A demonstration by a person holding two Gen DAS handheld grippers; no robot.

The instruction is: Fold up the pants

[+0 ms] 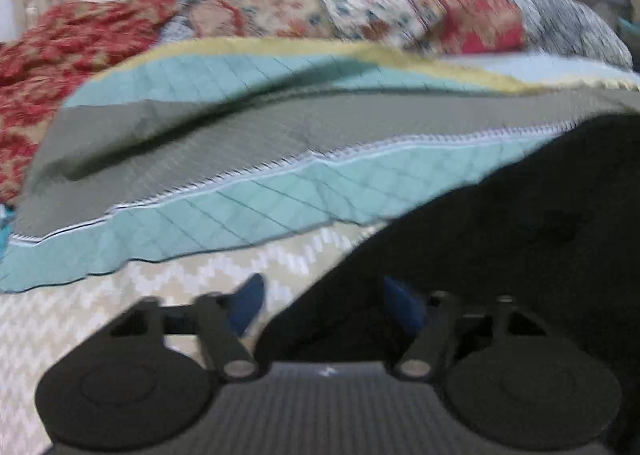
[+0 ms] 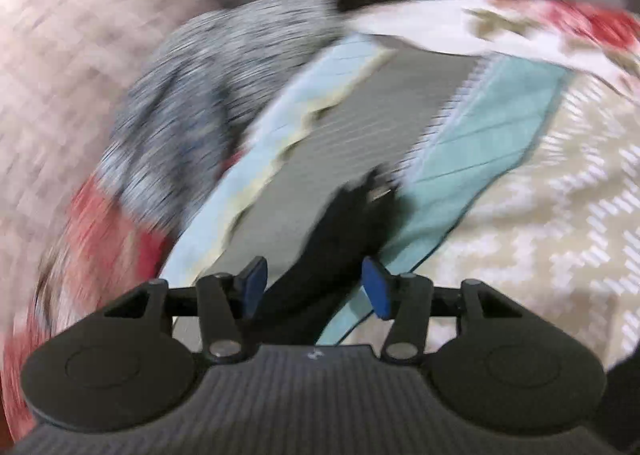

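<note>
One pair of dark pants lies on the bed. In my left gripper, spread fingers straddle its edge. In my right gripper, spread fingers flank a dark strip running straight ahead.

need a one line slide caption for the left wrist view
Left gripper open over the edge of black pants on a chevron bedspread, with a teal-and-grey quilt behind.
</note>
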